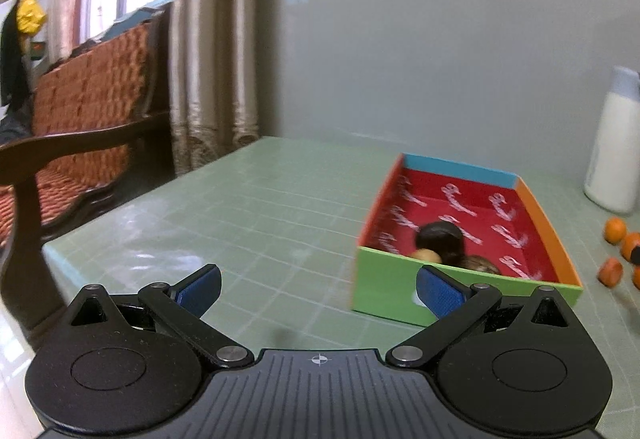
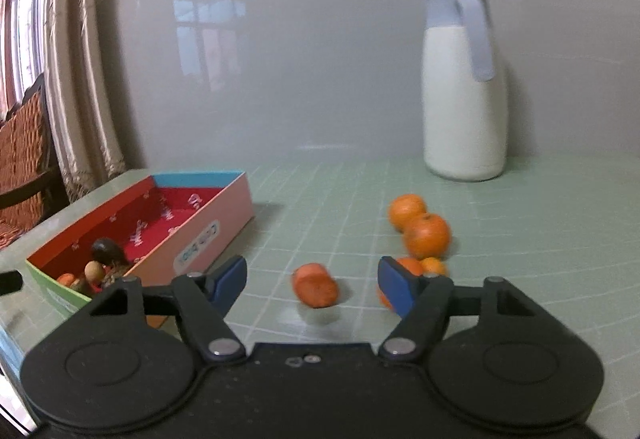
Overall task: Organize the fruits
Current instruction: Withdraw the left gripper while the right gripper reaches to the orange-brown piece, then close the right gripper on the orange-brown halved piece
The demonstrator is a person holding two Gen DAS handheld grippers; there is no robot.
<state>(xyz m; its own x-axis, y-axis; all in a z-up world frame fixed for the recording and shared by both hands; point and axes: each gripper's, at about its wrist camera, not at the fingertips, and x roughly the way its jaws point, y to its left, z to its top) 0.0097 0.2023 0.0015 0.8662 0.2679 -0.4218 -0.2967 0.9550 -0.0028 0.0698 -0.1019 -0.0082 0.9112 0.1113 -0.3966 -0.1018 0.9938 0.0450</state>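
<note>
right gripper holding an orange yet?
No. The right gripper stands open, and the lone orange lies on the green mat between its blue pads, untouched.

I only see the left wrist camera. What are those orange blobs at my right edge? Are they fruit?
Observer: Yes. The right wrist view shows mandarins, huddled together and touching on the green mat.
Child: Is anyone grabbing one?
Observer: Not yet. The right tongs are open, and one lone orange fruit lies just ahead between their tips, untouched.
Child: And the white bottle thing?
Observer: It is a jug with a pale blue lid and a handle, standing upright behind the mandarins.
</note>
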